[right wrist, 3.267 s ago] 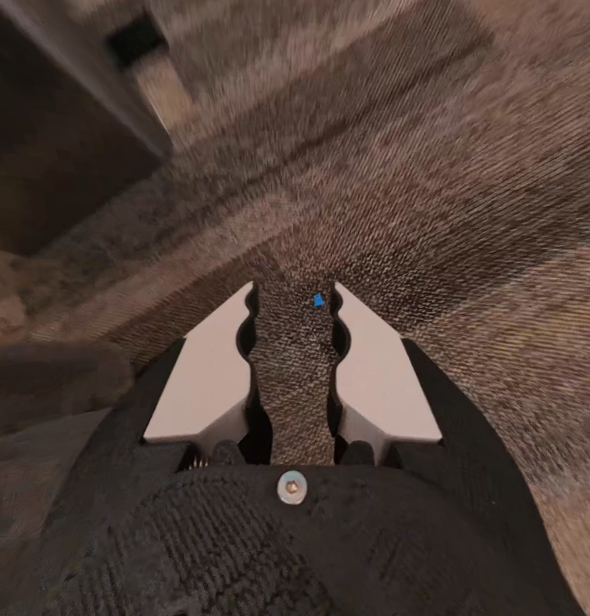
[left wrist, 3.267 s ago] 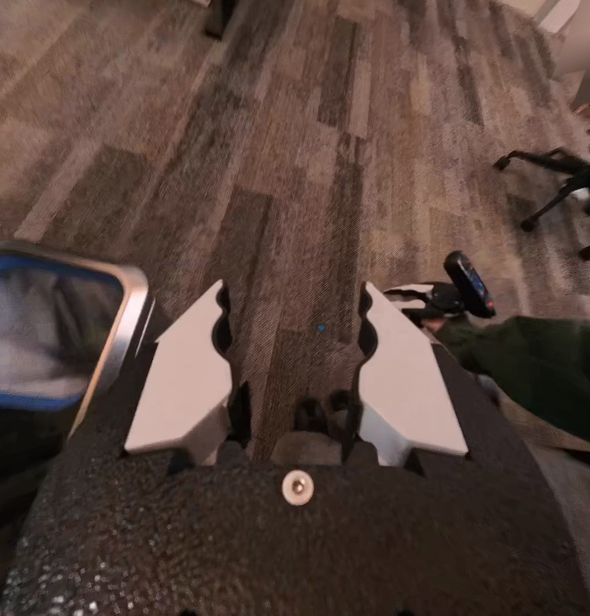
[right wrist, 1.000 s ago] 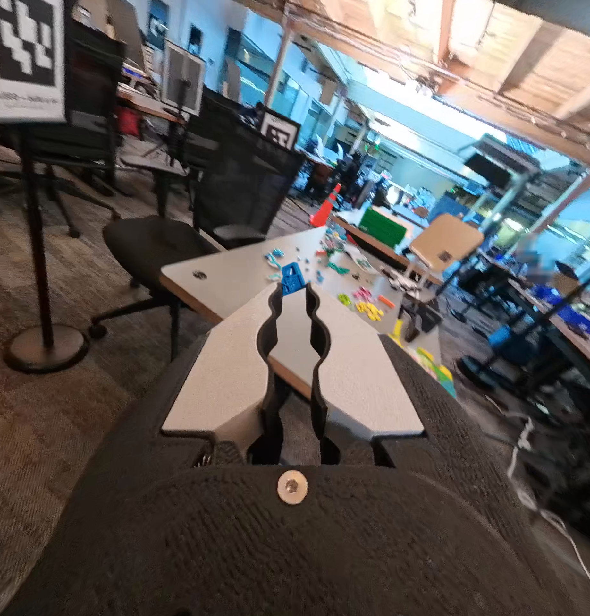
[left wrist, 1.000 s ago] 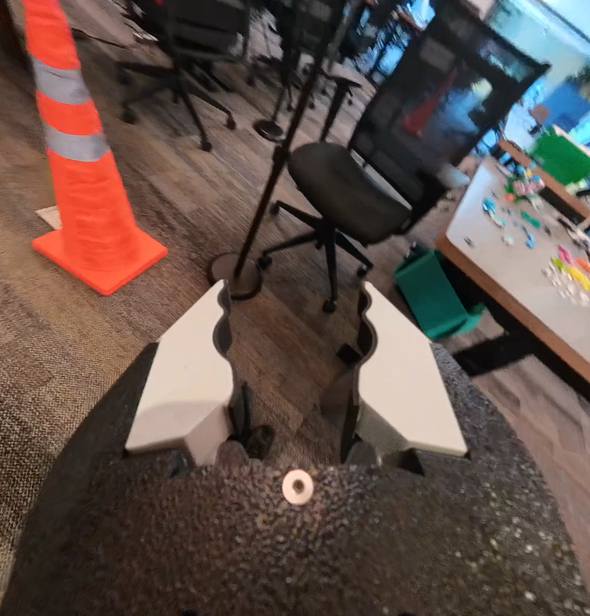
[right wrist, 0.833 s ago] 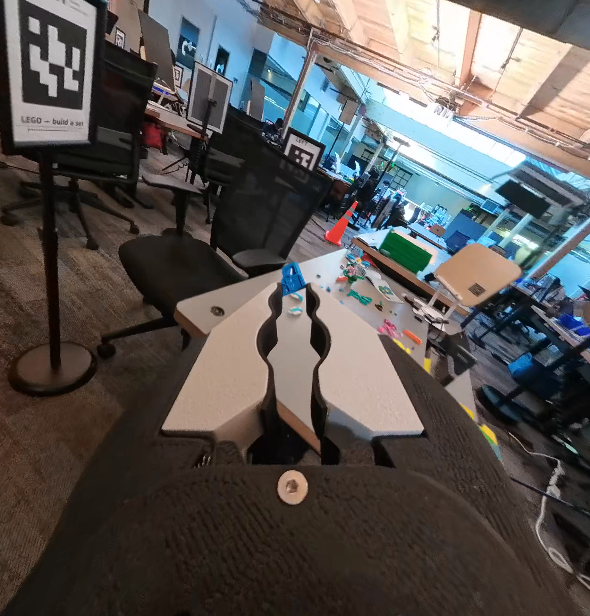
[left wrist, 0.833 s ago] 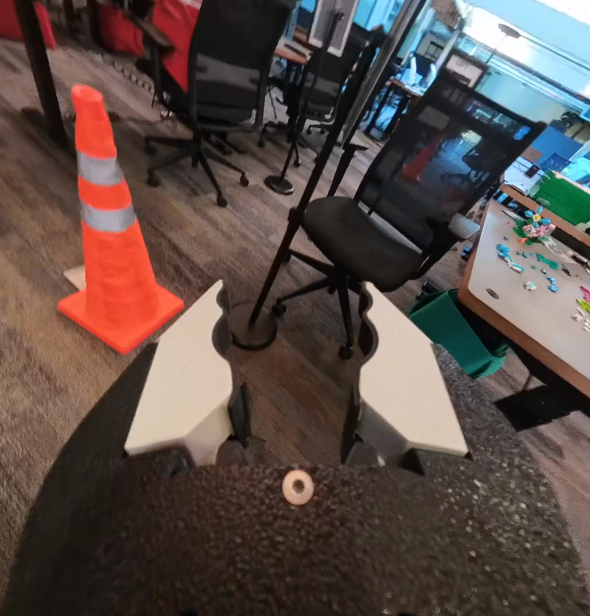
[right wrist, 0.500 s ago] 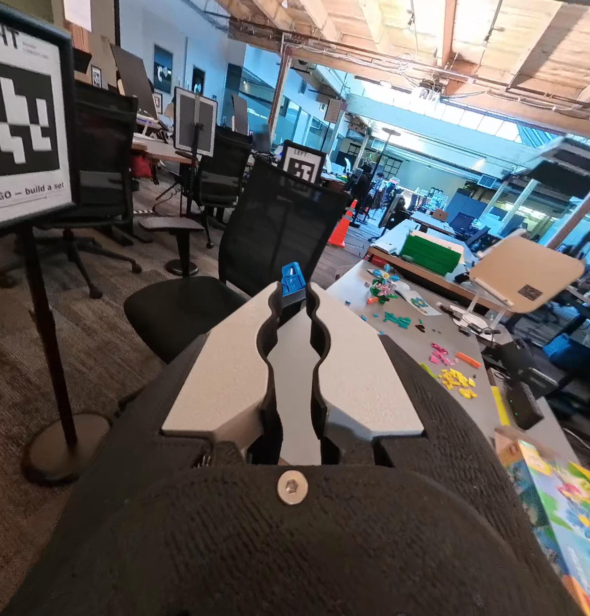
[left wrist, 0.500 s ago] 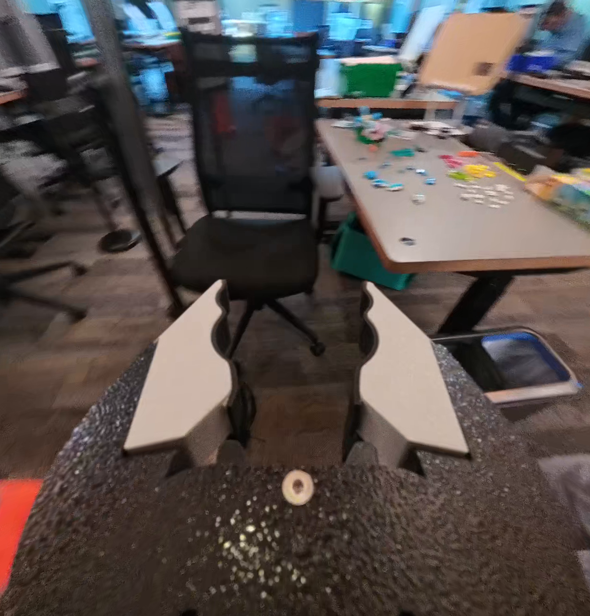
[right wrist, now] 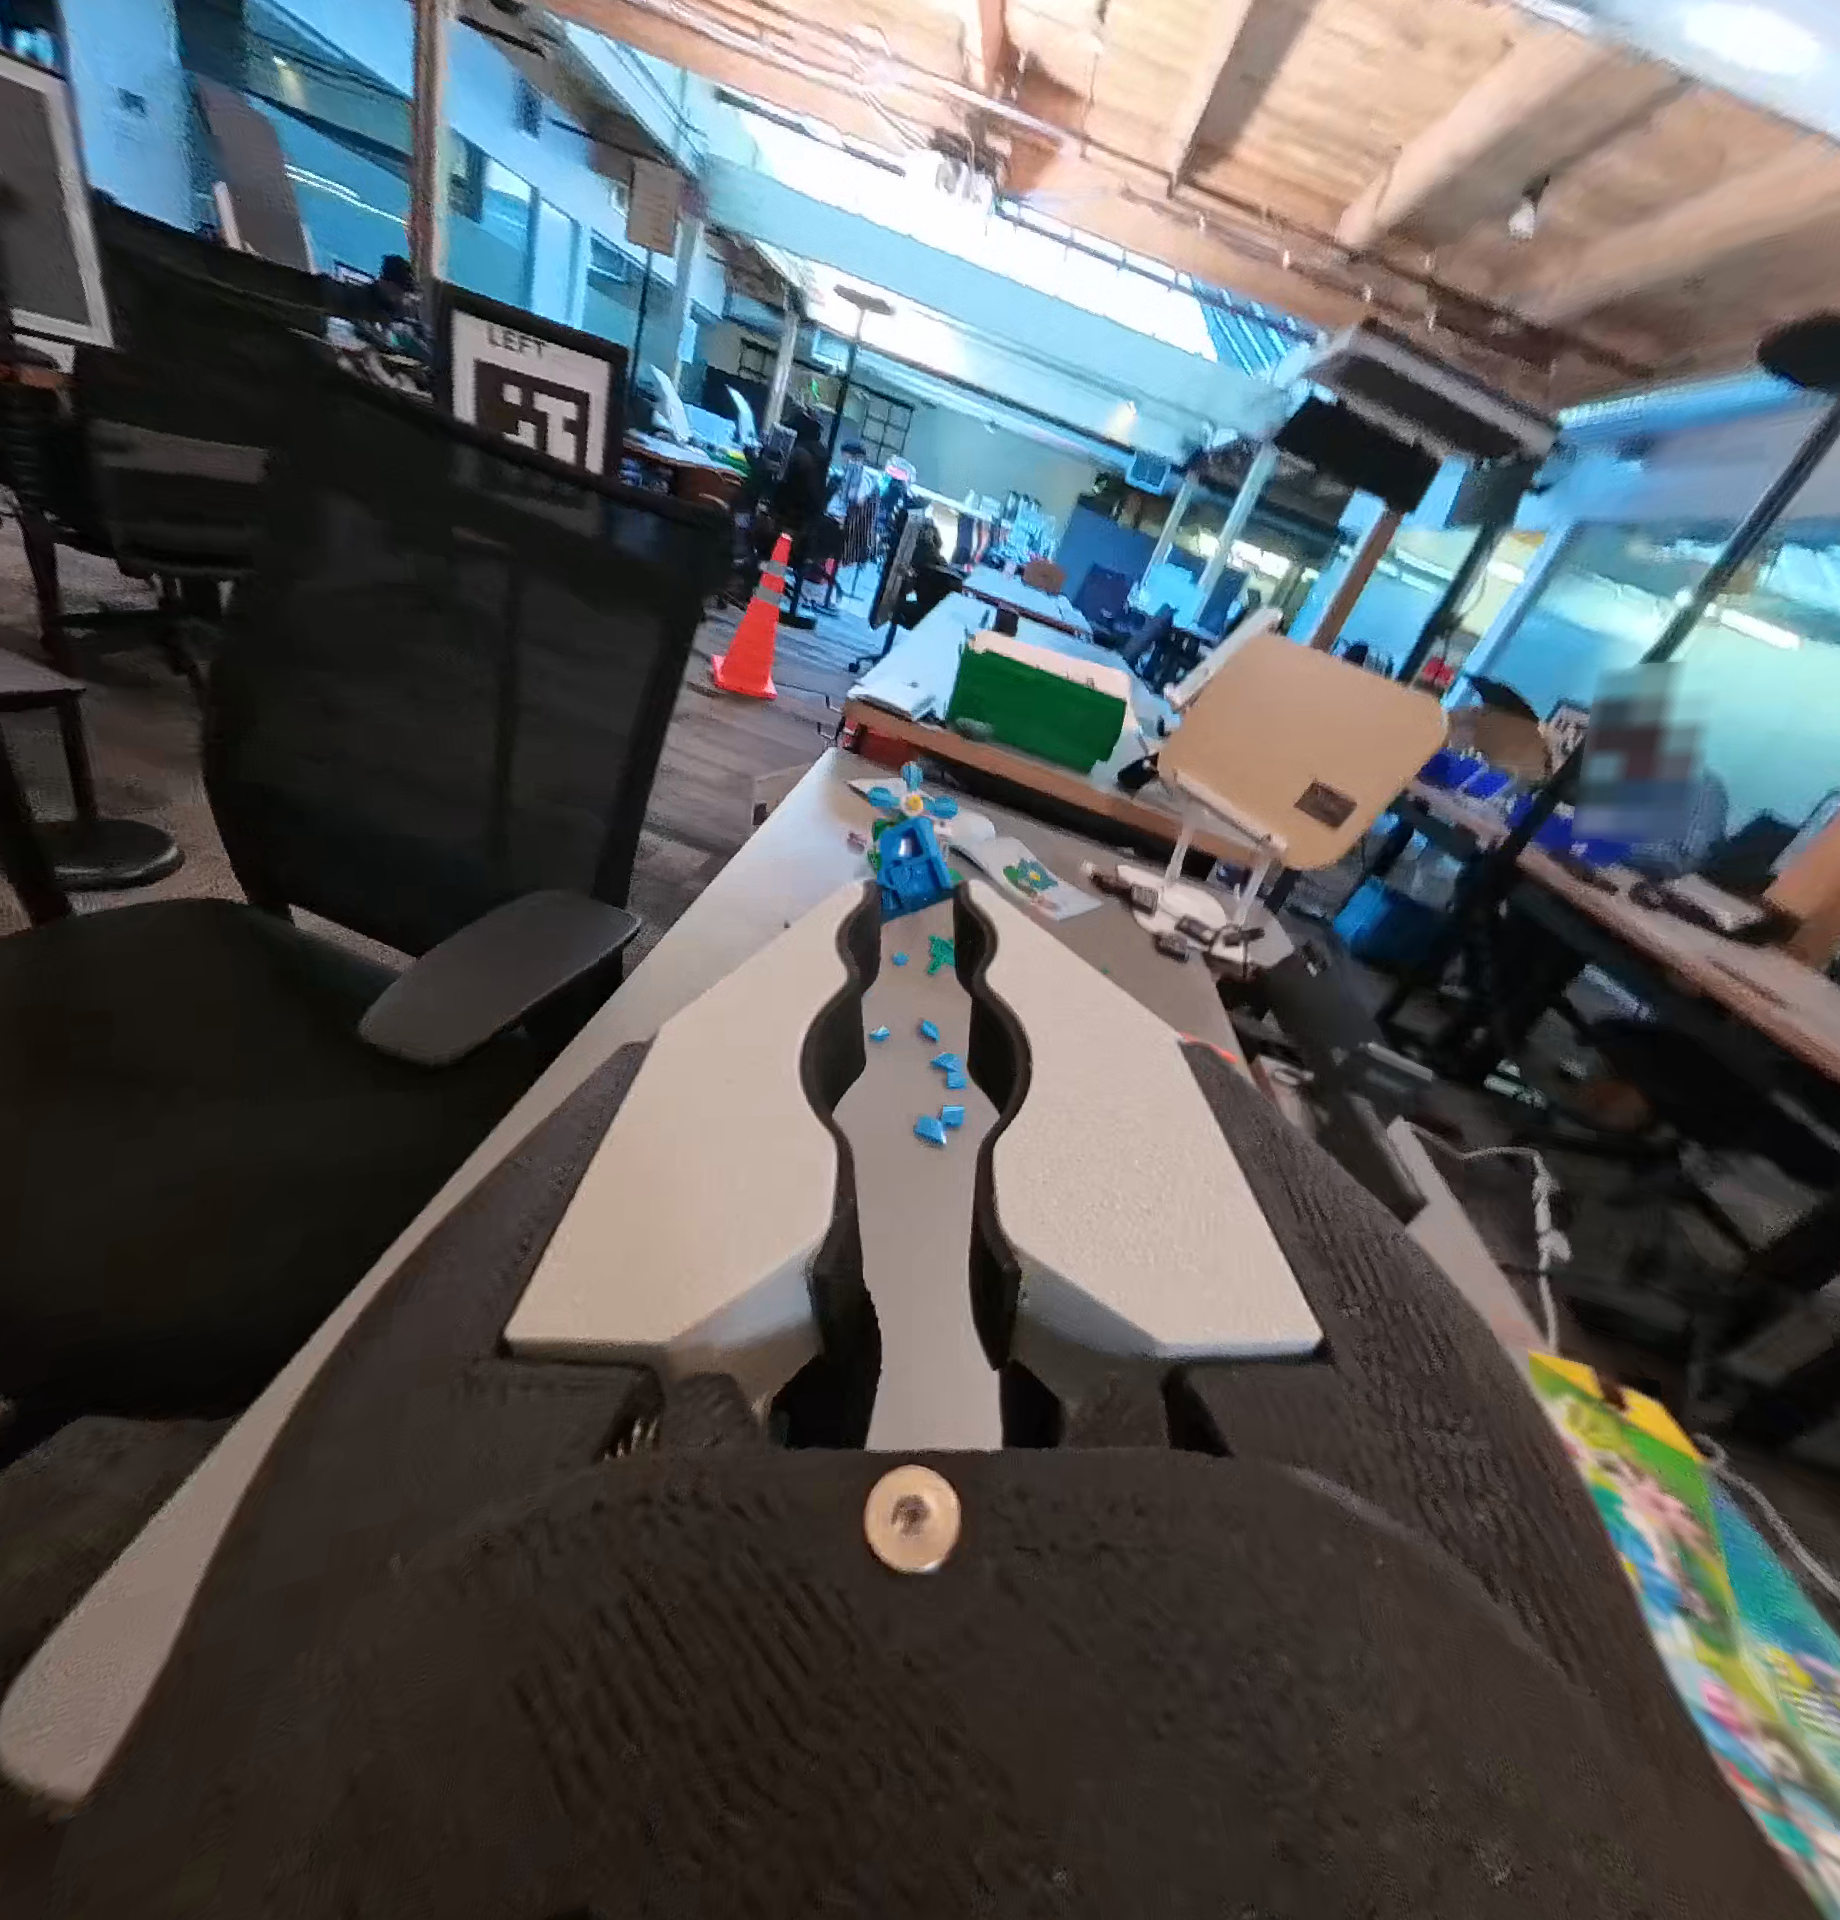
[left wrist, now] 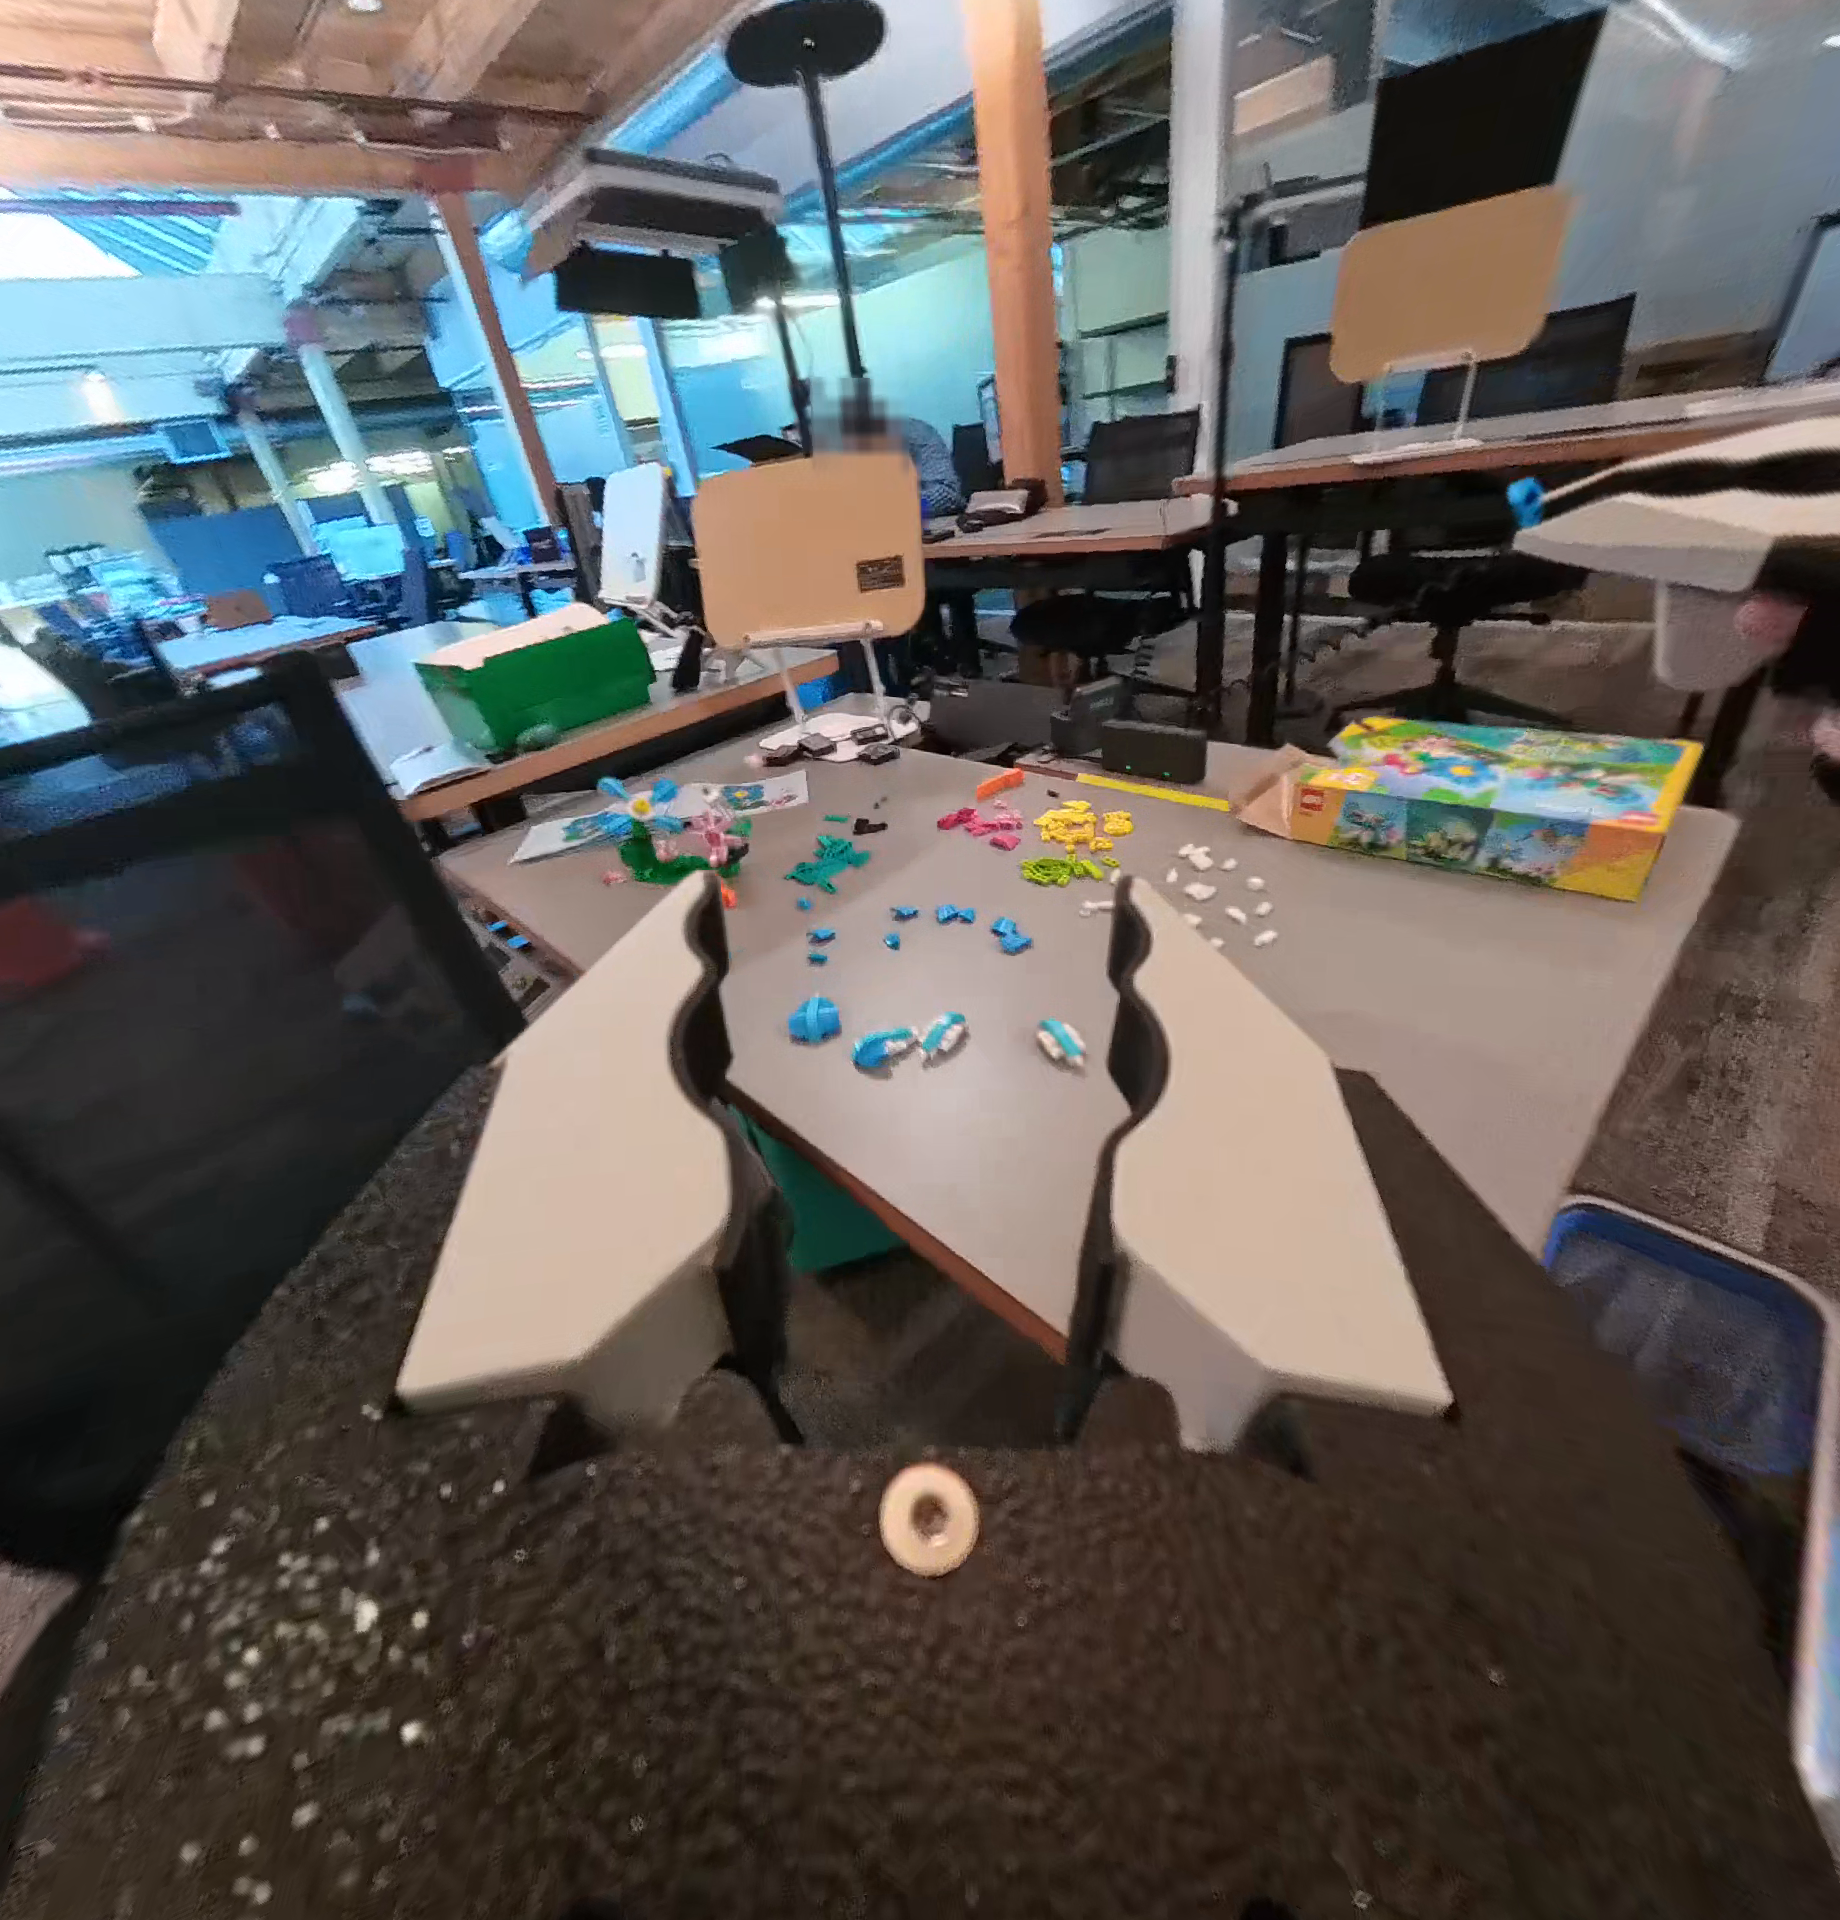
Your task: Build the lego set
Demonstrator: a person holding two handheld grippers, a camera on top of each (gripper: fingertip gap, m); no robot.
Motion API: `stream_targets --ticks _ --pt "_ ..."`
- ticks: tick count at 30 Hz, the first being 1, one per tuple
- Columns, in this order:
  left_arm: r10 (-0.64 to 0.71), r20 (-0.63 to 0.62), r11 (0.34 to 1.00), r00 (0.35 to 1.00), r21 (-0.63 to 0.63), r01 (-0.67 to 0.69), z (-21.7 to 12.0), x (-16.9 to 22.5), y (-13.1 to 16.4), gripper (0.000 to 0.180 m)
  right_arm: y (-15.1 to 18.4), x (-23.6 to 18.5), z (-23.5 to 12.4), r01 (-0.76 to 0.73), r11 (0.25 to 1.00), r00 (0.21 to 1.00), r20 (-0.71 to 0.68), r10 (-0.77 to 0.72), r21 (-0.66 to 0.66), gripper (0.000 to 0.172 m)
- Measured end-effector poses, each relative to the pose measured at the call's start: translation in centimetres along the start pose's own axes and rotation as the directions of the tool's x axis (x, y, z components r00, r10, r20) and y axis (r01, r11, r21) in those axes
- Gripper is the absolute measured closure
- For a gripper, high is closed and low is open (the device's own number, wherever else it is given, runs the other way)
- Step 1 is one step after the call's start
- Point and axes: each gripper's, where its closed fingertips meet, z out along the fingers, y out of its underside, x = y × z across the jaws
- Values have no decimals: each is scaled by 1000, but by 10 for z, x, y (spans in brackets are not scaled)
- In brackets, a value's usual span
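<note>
Both views swung up since half second ago: bench (left wrist: pixel 1415 997) now ahead, chair pushed to left edge. Left claw (left wrist: pixel 914 914) spread wide, bare, above near bench corner; loose blue pieces (left wrist: pixel 900 1042) lie below gap. Right claw (right wrist: pixel 916 902) nearly together, tips pinching small blue brick piece (right wrist: pixel 908 875), seemingly clamped. Same piece shows at its tip far right in left view (left wrist: pixel 1524 504). Colourful box (left wrist: pixel 1467 805) far right on bench.
</note>
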Motion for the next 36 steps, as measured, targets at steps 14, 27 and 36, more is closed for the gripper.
stream_targets --ticks 14,27,36 --pt "77 -498 994 864 107 -27 246 11 -11 98 63 25 18 -97 970 950 -311 23 -225 158" --pt "49 -928 992 371 90 93 277 117 18 104 183 -36 -15 -421 887 574 -813 100 -189 158" --pt "29 -982 993 185 50 111 250 144 36 103 224 -38 3 -373 921 479 -874 85 -115 158"
